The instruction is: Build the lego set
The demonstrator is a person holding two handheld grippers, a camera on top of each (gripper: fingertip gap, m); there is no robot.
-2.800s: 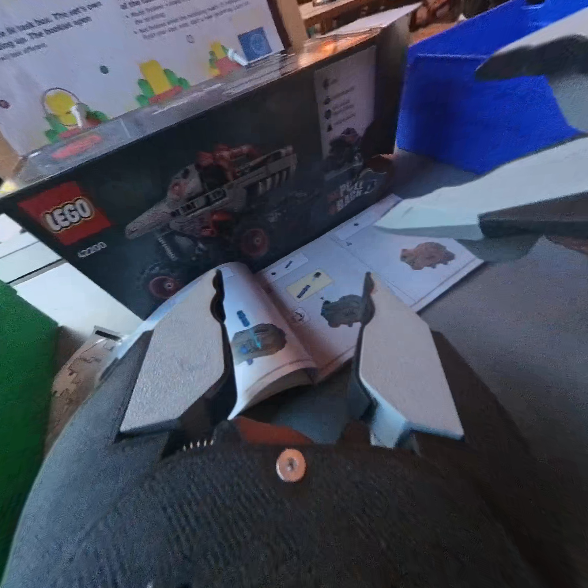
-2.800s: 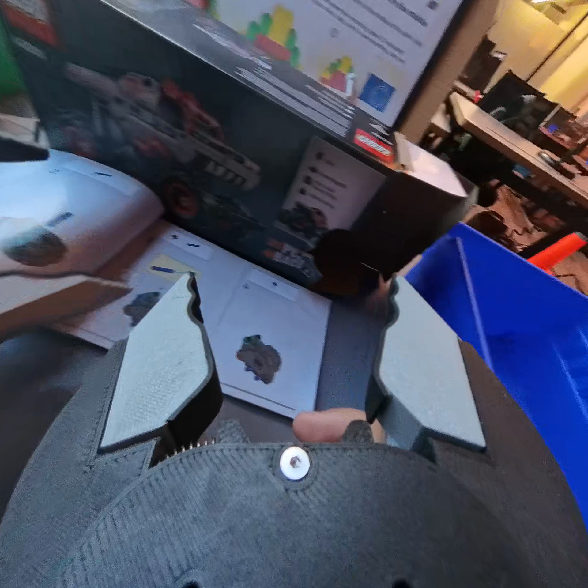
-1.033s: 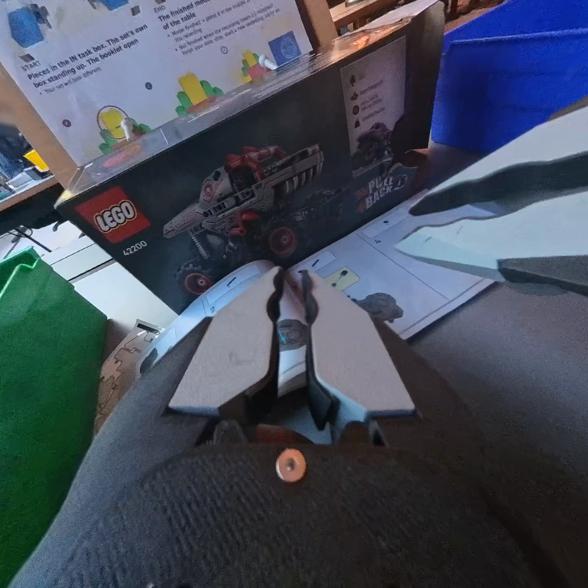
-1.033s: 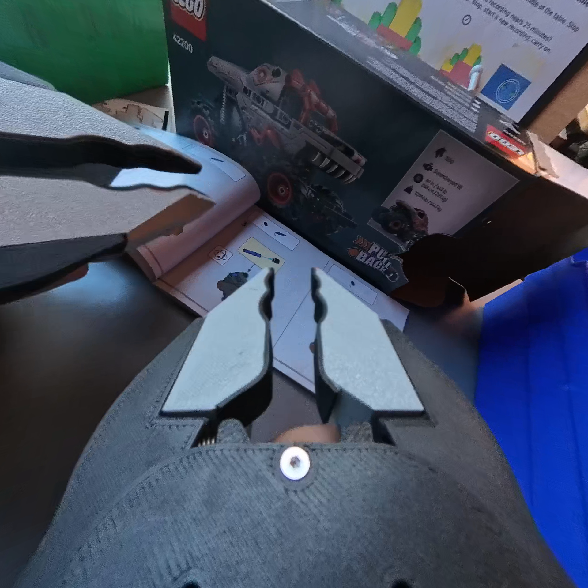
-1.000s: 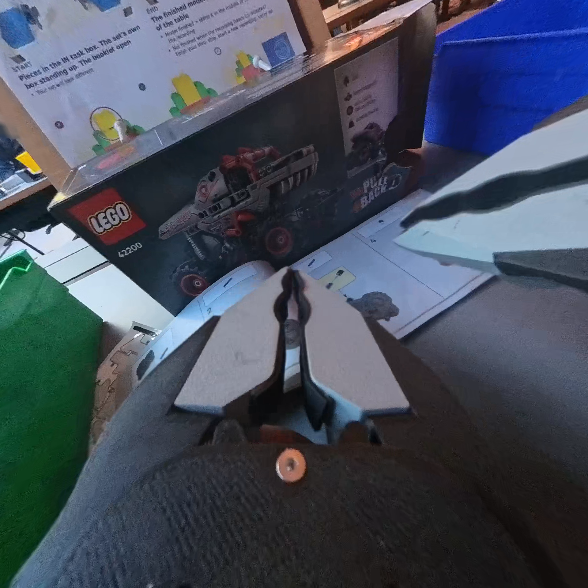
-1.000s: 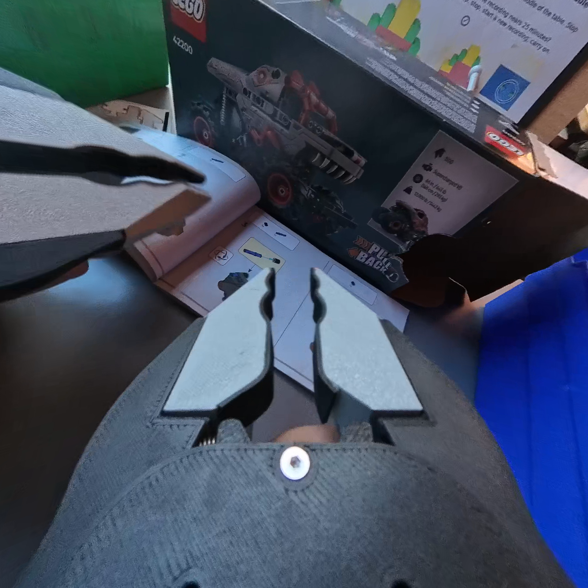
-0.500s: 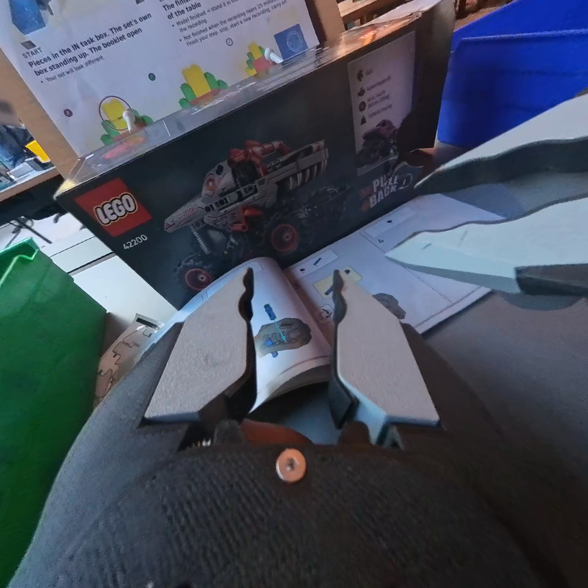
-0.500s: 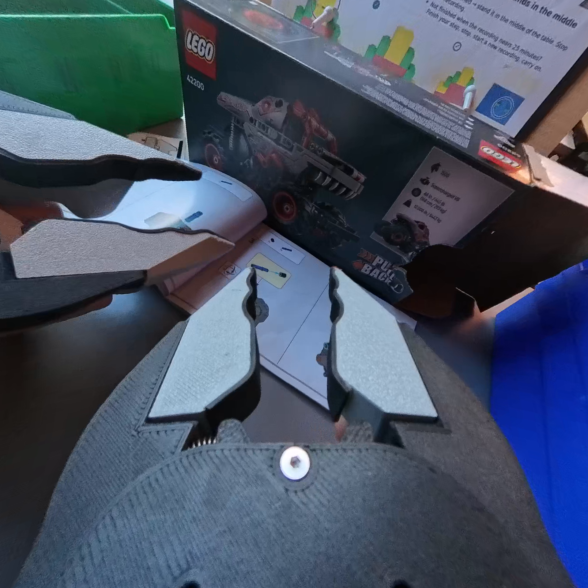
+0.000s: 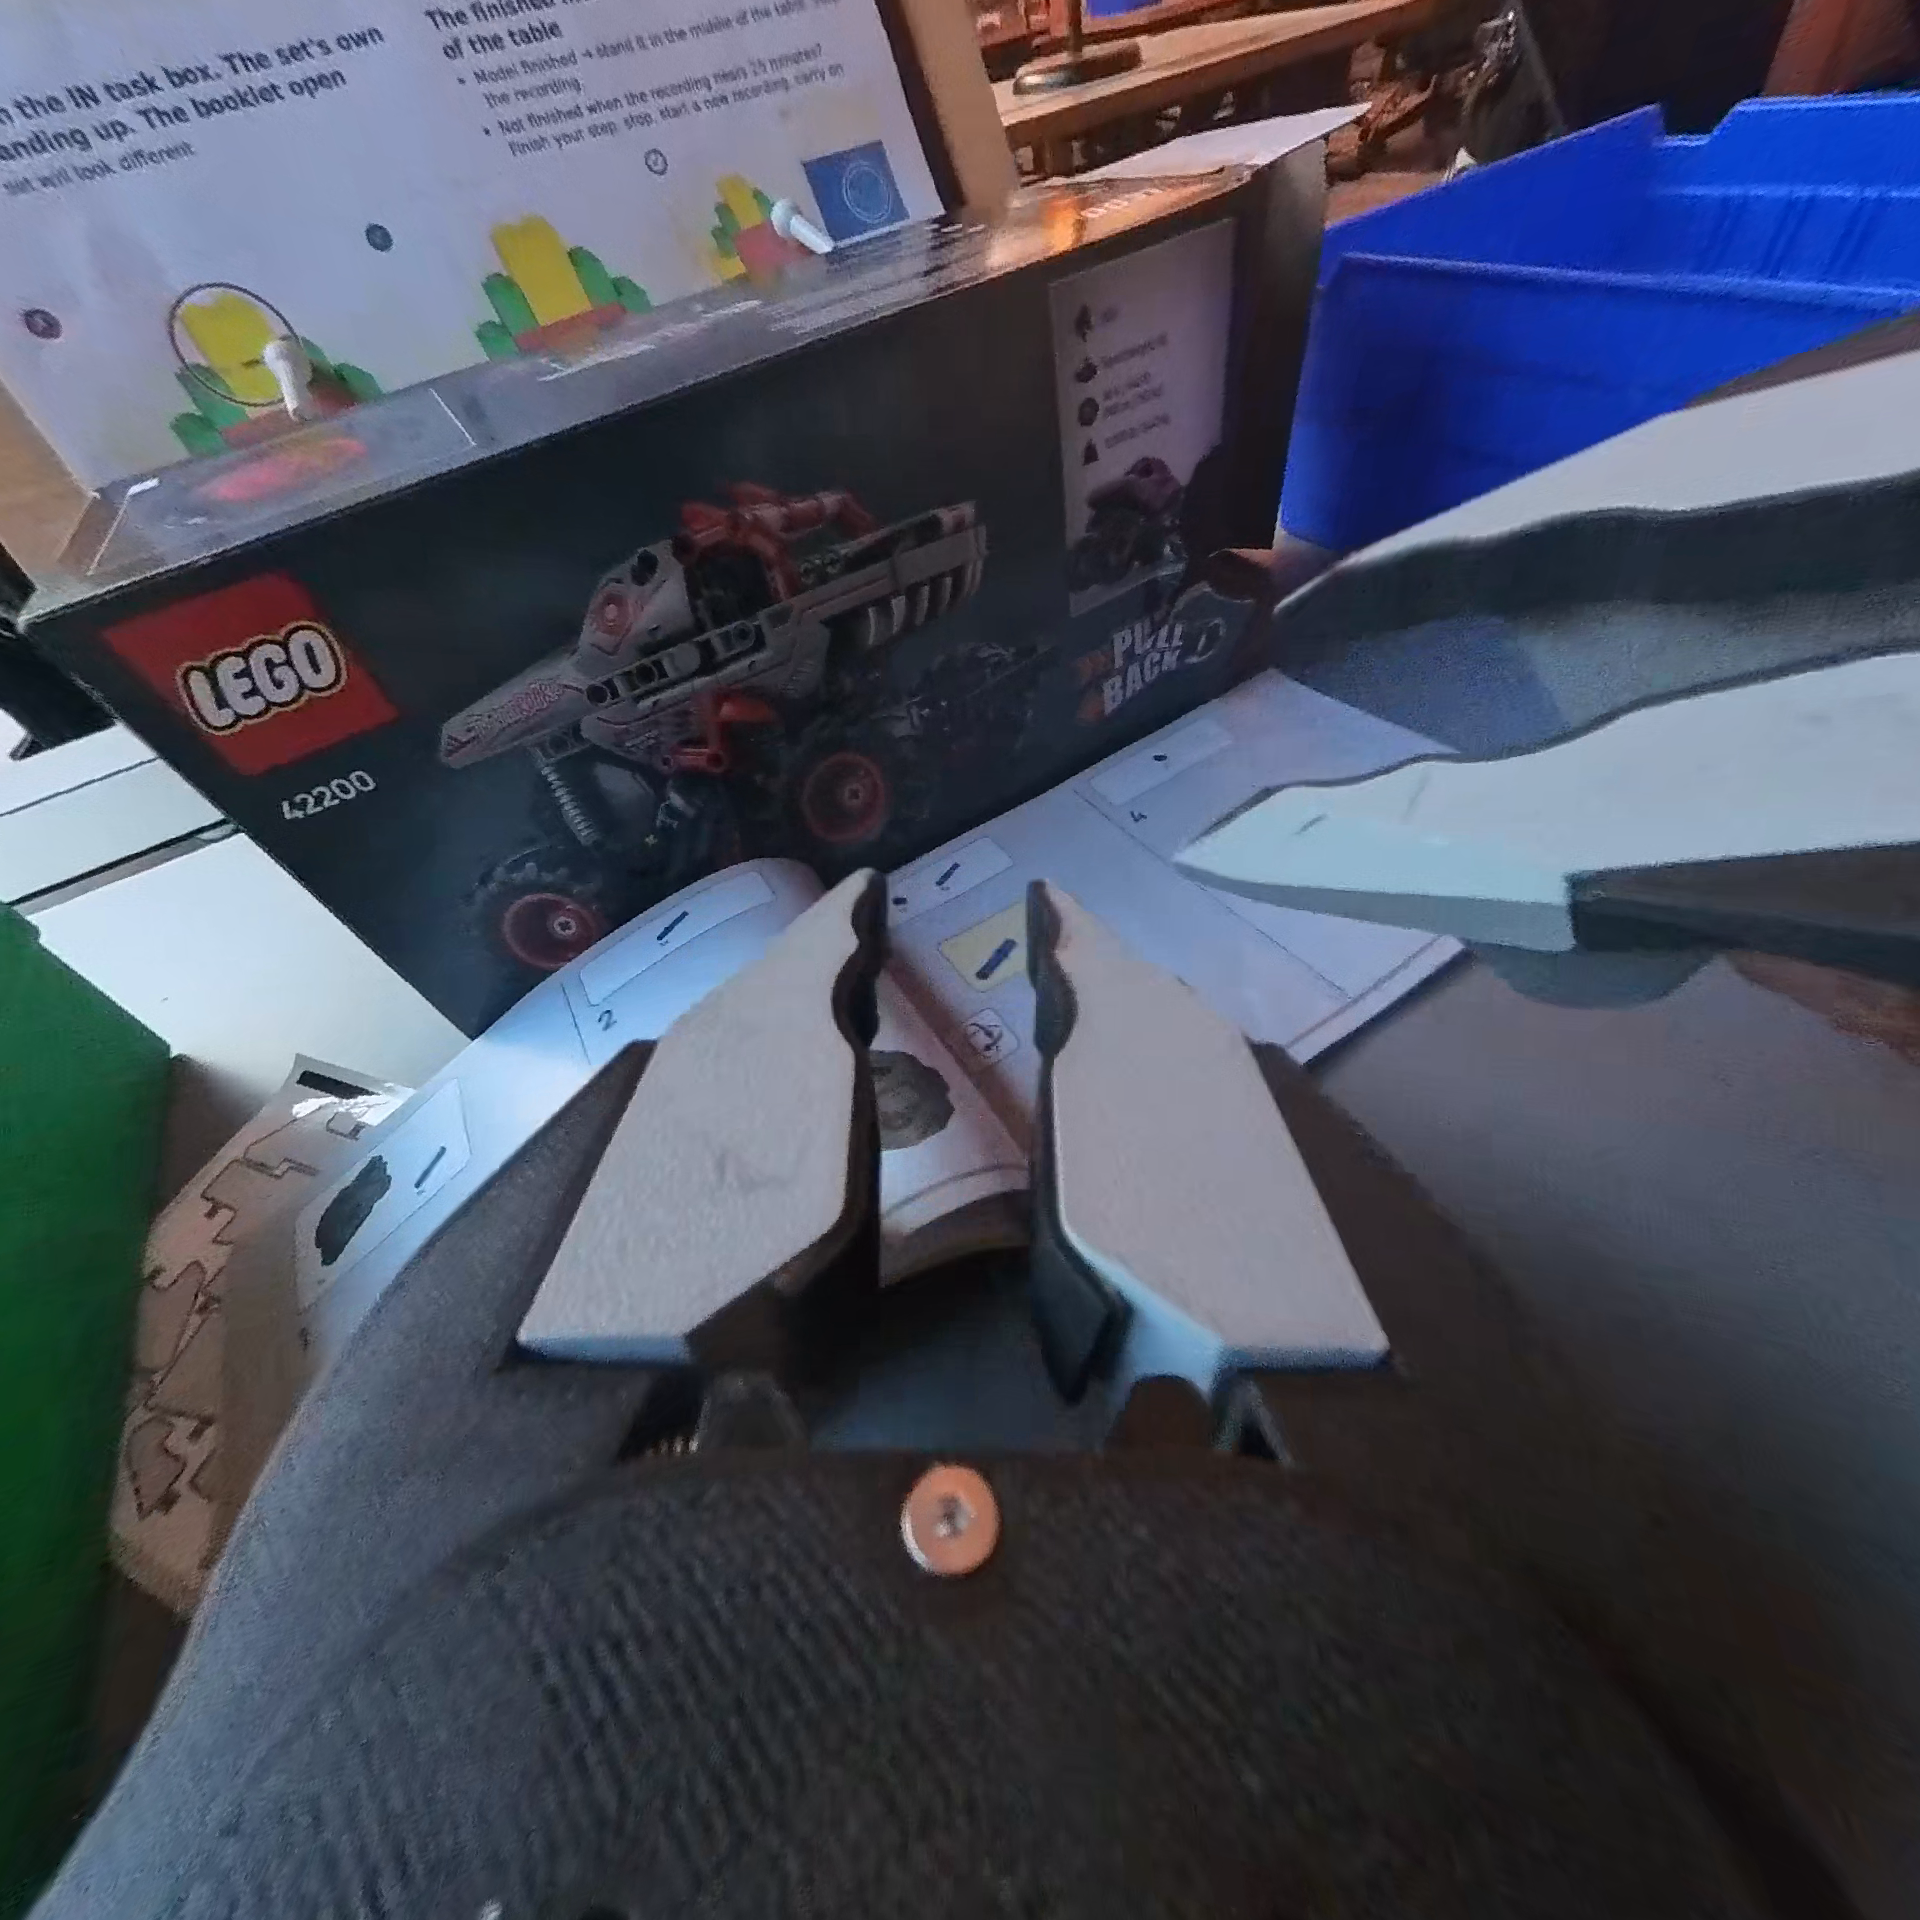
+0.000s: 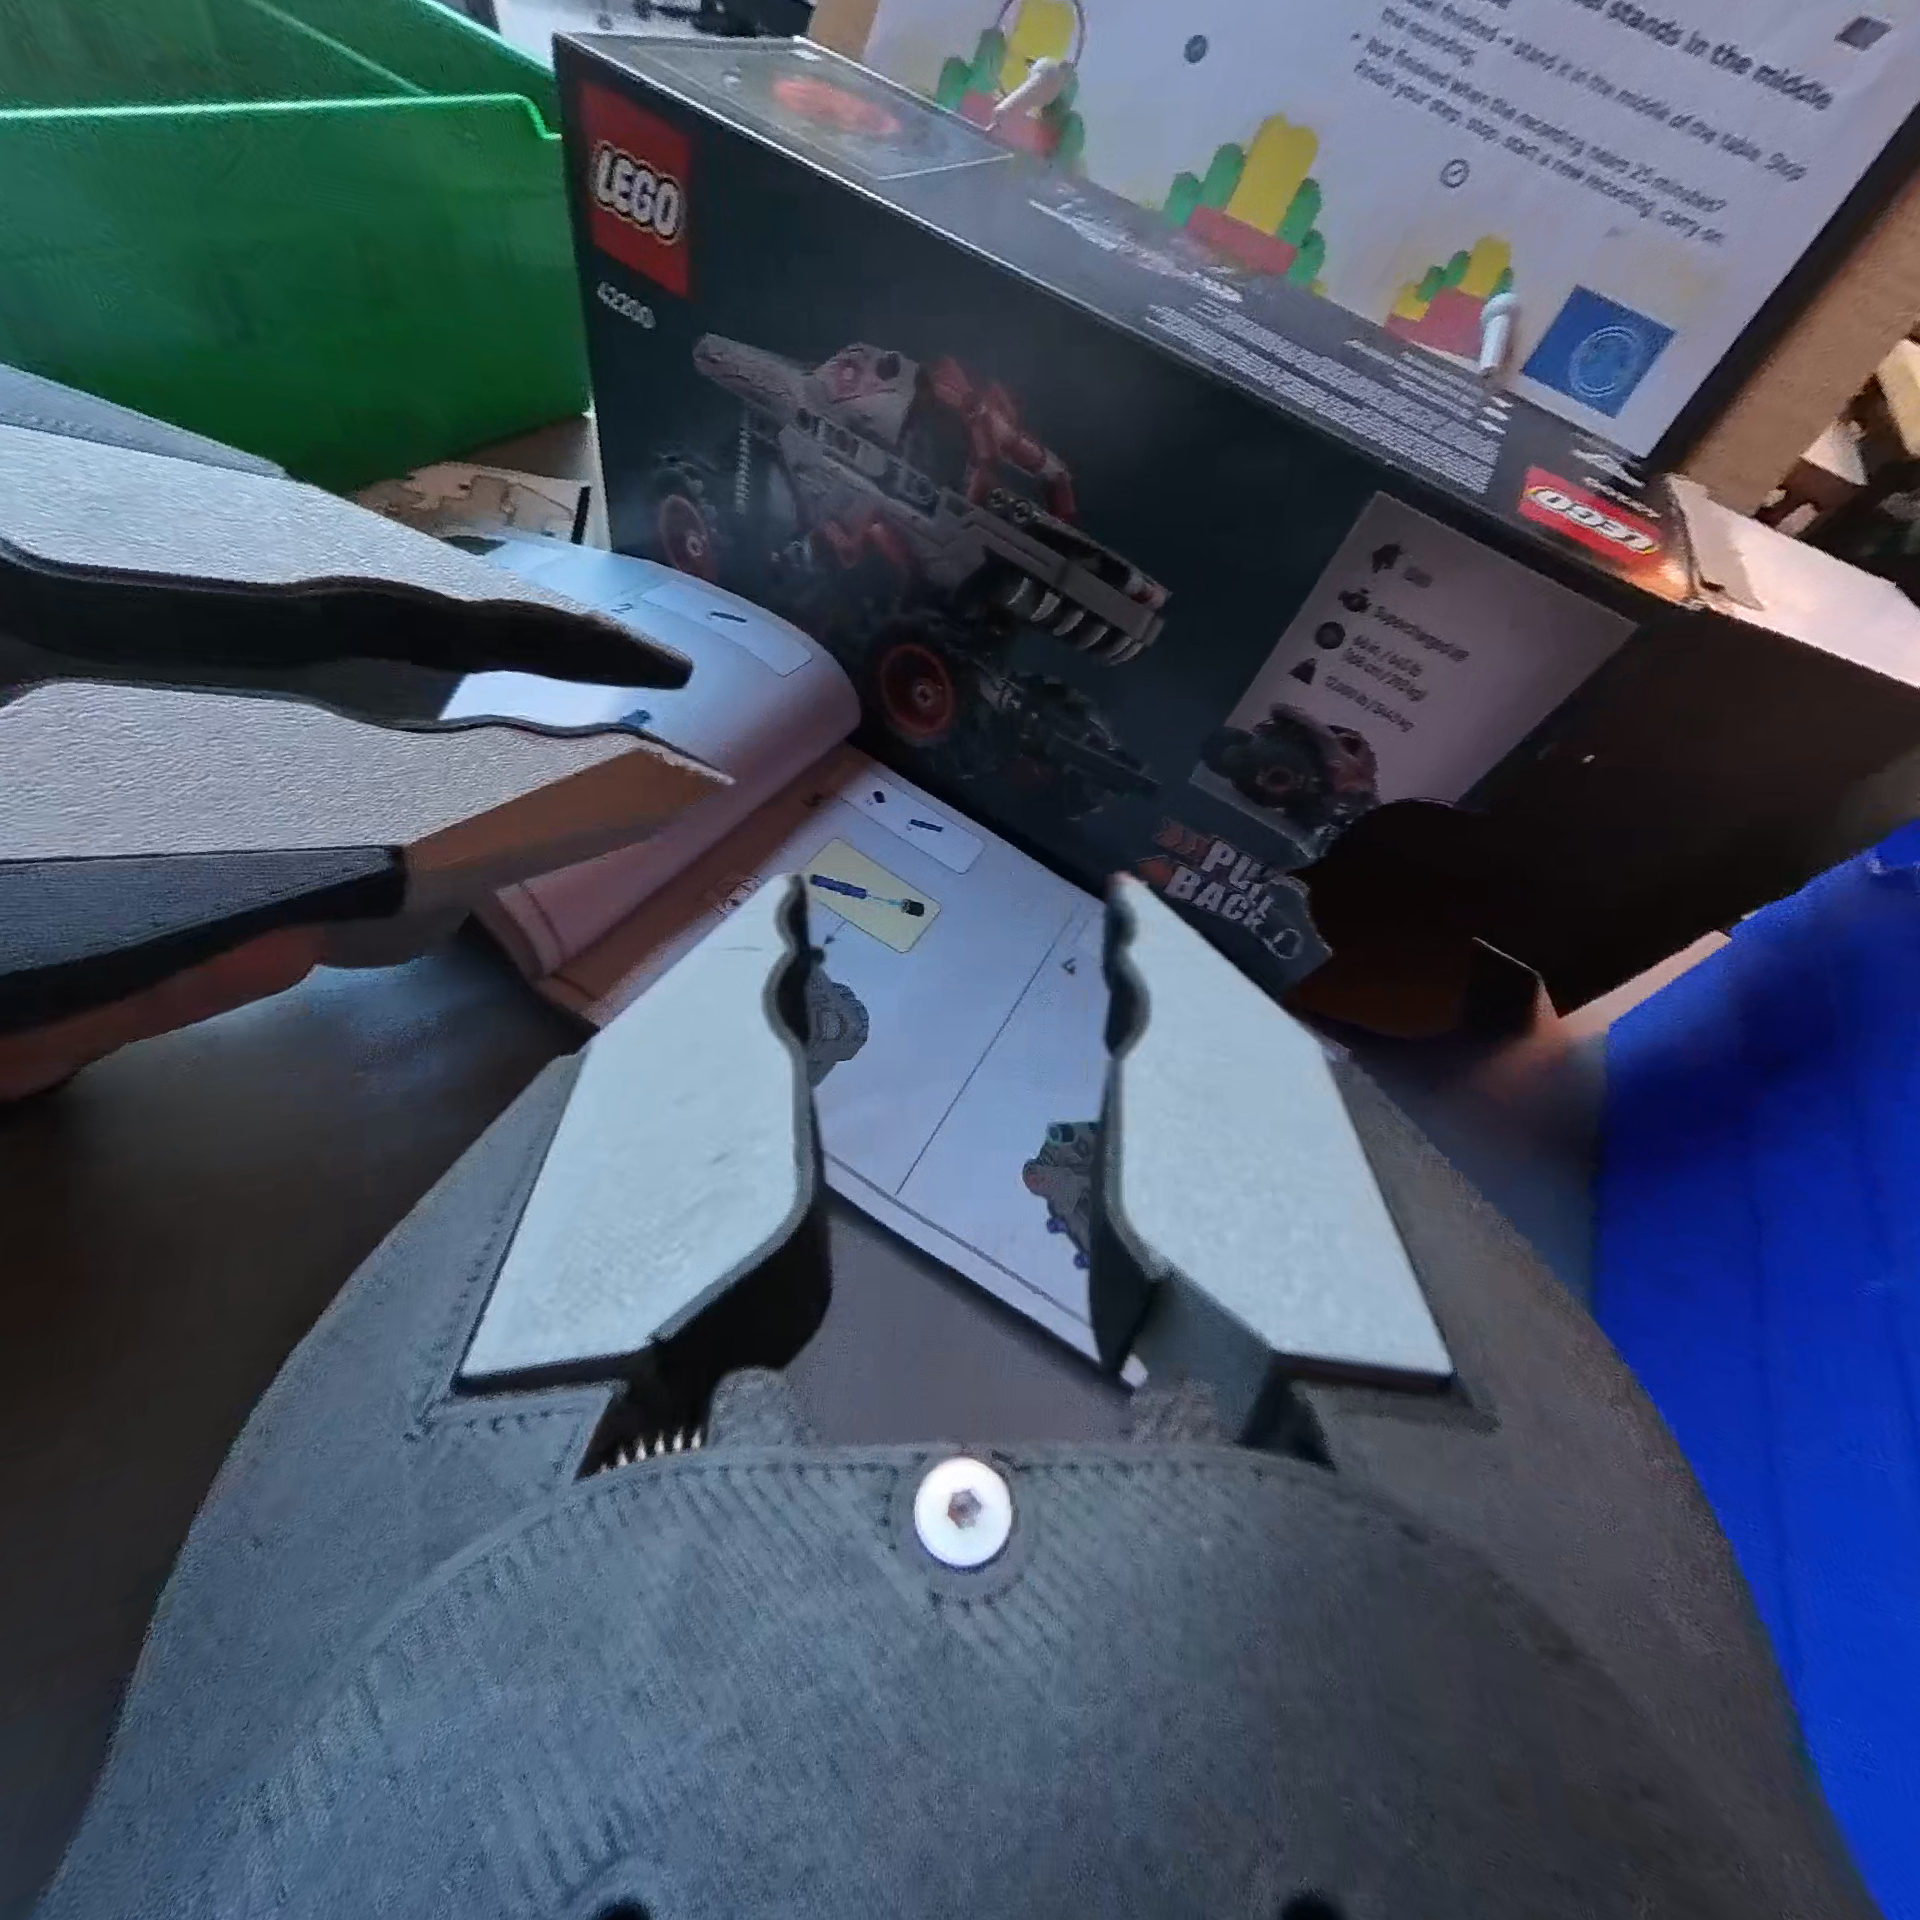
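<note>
Left claw [image 9: 954, 914]: fingers spread with a narrow gap, nothing pinched; tips hover over the bulging left-hand pages of the instruction booklet [image 9: 1226, 800].
Right claw [image 10: 951, 914]: fingers spread wider, nothing between them; tips over the booklet's flat right-hand page.
Cross views: right claw enters the left wrist view from the right edge, over the booklet's right page; left claw enters the right wrist view from the left edge, tips over the raised pages.
Booklet: lies open on the dark table [image 9: 1662, 1247], just in front of the set box, left pages arched up, right page flat.
Set box [image 9: 675, 644]: black lego box, standing upright at the back of the table, behind the booklet.
Blue bin [image 9: 1610, 312]: at the table's right side, beside the box.
Green bin [image 10: 260, 239]: at the left side, beyond the box's end.
Poster [image 9: 416, 156]: white printed sheet standing behind the box.
Loose bricks: cannot tell; none visible in either view.
</note>
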